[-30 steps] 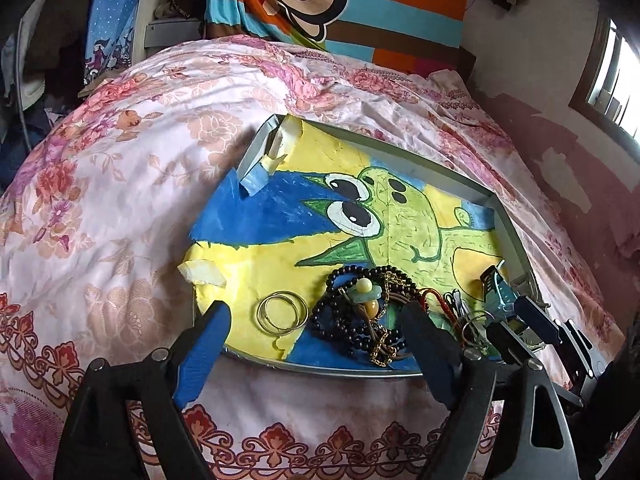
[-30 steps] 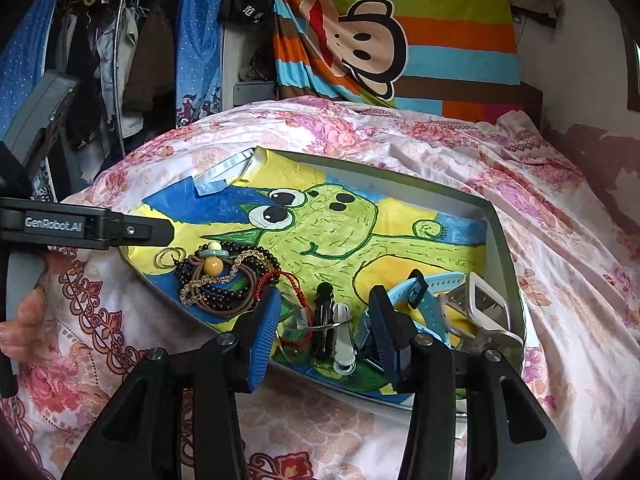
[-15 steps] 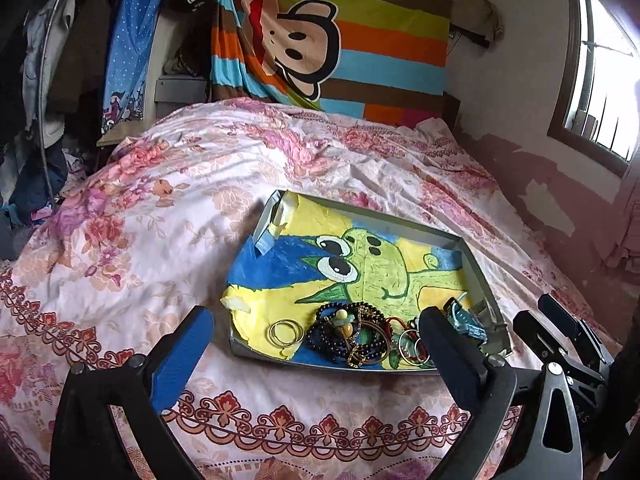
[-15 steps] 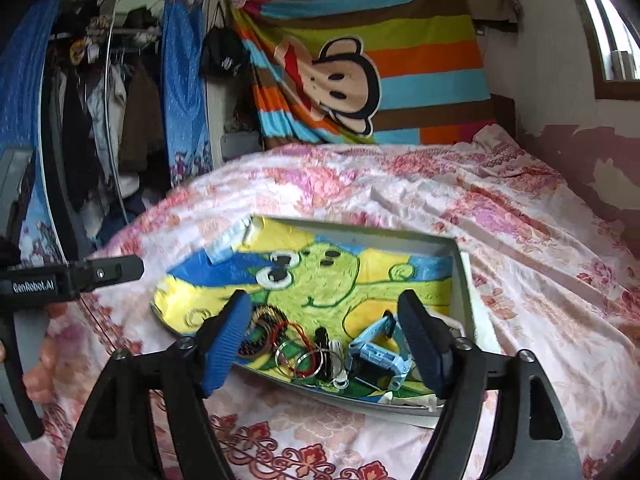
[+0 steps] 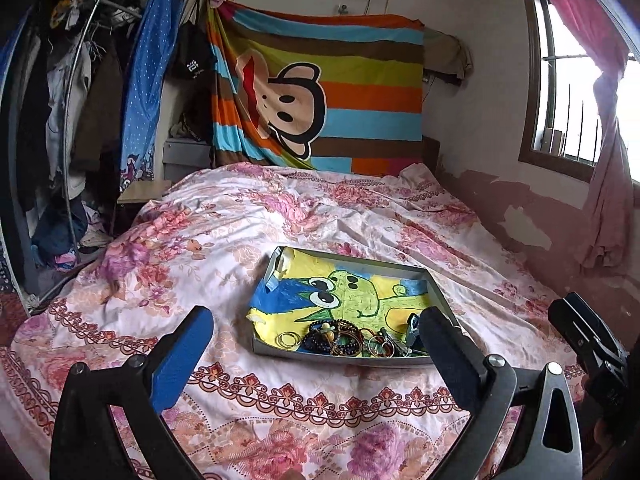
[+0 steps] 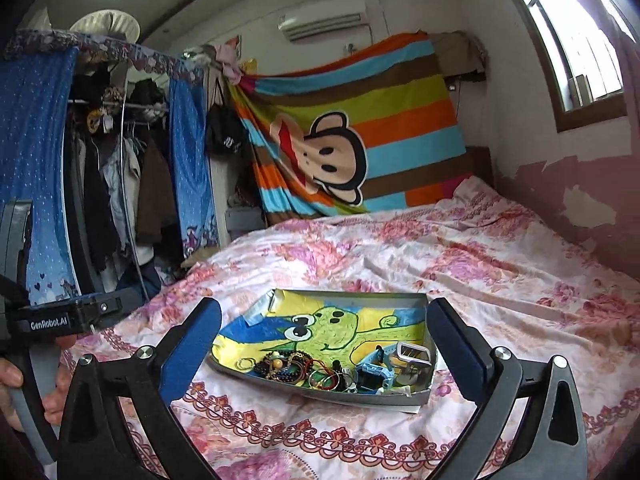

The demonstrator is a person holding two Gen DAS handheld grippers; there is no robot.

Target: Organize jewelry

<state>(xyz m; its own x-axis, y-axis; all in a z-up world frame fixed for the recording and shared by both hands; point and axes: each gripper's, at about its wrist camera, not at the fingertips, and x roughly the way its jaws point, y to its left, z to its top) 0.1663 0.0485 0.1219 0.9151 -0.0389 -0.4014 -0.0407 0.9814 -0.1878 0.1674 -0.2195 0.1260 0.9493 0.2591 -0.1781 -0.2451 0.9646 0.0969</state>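
A shallow grey tray (image 5: 320, 354) lined with a yellow and blue frog drawing lies on the floral bed. Along its near edge sit dark bead bracelets (image 5: 332, 338), thin gold rings (image 5: 289, 338) and red bangles (image 6: 322, 380). A light blue watch (image 6: 374, 370) and a white buckle piece (image 6: 414, 352) lie at the tray's right end. My left gripper (image 5: 314, 316) hangs open well back from the tray and holds nothing. The jaws of my right gripper (image 6: 325, 306) are opening wide, also back from the tray, with nothing held between them.
The pink floral bedcover (image 5: 248, 240) stretches around the tray. A striped monkey blanket (image 5: 320, 92) hangs on the far wall. A clothes rack (image 6: 116, 184) stands at the left, a window (image 5: 576, 92) and peeling wall at the right. A hand (image 6: 52, 396) holds the left gripper's handle.
Both grippers have drawn back and up from the tray, which now looks small and far. The right jaws have spread from part closed to wide; the left opened slightly more.
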